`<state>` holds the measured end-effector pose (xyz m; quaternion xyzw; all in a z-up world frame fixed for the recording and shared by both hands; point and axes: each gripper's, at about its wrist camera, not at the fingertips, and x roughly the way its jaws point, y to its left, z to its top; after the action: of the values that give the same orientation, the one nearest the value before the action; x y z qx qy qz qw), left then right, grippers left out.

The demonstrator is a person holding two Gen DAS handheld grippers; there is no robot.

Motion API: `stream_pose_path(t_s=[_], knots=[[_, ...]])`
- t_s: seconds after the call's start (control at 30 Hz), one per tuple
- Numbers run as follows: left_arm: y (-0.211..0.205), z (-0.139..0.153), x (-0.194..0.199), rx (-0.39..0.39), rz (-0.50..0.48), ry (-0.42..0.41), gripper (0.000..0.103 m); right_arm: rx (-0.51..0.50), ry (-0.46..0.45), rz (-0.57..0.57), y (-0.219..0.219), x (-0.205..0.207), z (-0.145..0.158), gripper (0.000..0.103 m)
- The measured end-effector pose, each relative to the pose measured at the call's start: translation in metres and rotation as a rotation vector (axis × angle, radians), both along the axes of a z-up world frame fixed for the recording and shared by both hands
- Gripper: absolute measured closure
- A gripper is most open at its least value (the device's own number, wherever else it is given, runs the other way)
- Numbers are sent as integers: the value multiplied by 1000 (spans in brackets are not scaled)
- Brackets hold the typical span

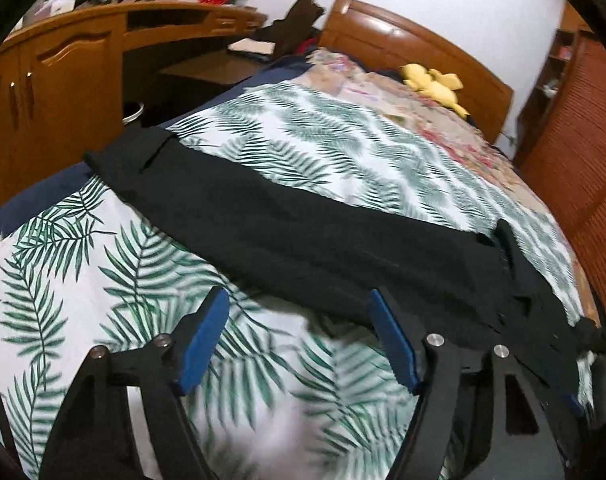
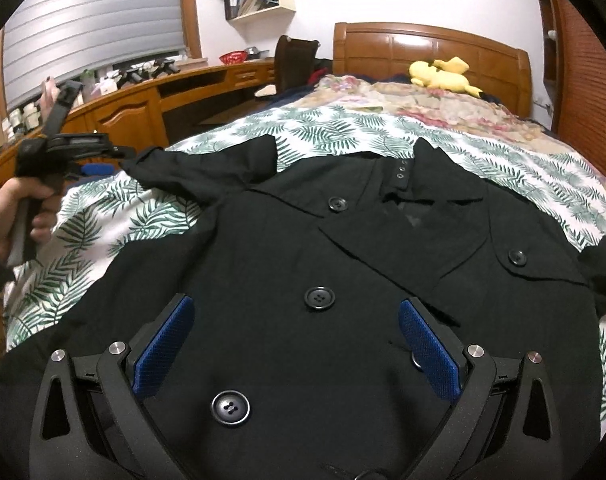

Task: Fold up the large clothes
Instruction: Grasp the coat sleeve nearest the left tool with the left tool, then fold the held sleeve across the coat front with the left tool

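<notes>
Left jaws: the left gripper (image 1: 299, 336) is standing apart with nothing between its blue pads, hovering just beside the coat's outstretched sleeve (image 1: 303, 232); no earlier view is showing how it got there.
Right jaws: the right gripper (image 2: 295, 344) is gaping wide over the front of the black coat (image 2: 343, 280), its pads pressing on nothing.
Coat: it is lying face up and buttoned on the leaf-print bedspread (image 2: 503, 160), collar pointing toward the headboard (image 2: 431, 48), sleeve spreading out to the coat's left.
Step in hand: I am judging this as the start of the first fold, with the sleeve about to be taken.
Next move: the left pads are needing to close on the sleeve near its cuff and carry it across the chest.
Around: a yellow plush toy (image 2: 439, 72) is resting beyond the coat by the headboard; a wooden desk (image 2: 151, 100) is running along the coat's left side.
In the way: nothing is lying on the coat; the person's hand (image 2: 19, 216) is staying clear of the coat.
</notes>
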<state>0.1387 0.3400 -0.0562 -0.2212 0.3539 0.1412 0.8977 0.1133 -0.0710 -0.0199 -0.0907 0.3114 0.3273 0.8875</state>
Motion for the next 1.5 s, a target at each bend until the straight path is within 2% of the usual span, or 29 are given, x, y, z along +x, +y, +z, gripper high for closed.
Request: stream_pose_path(t_s=[0.17,0.3,0.4,0.53,0.57,0.6,0.67,0.7,0.83,0.93,1.1,1.3,1.5], knots=[[29,-22,20,-46,68,33,36,-22,-10,8,4,-2,-2,0],[48,-37,30,-154,105,35,49,-22,-5,9,4,-1,-3,0],[56,-44,34,-162,149,49,55,-20,0,9,4,0,-4,0],[59,-53,41,-156,172,91,55,-19,1,9,3,0,-3,0],[60,-54,41,-155,173,89,58,-19,1,9,3,0,-3,0],[58,-53,42,-146,171,84,76,-19,1,9,3,0,-3,0],[57,-49,41,-124,173,80,100,-19,0,9,3,0,-3,0],[54,-44,41,-105,167,67,103,-18,-1,8,3,0,-3,0],[30,-6,41,47,136,13,103,-17,-16,6,2,-3,0,0],[6,27,40,108,77,-29,103,-15,-34,10,3,-6,5,0],[-52,76,29,162,-40,-79,103,19,-58,10,-9,-13,27,0],[-136,104,8,221,-210,-90,103,61,-114,-11,-38,-26,59,0],[-201,110,-15,299,-314,-67,103,67,-140,-27,-59,-35,70,0]])
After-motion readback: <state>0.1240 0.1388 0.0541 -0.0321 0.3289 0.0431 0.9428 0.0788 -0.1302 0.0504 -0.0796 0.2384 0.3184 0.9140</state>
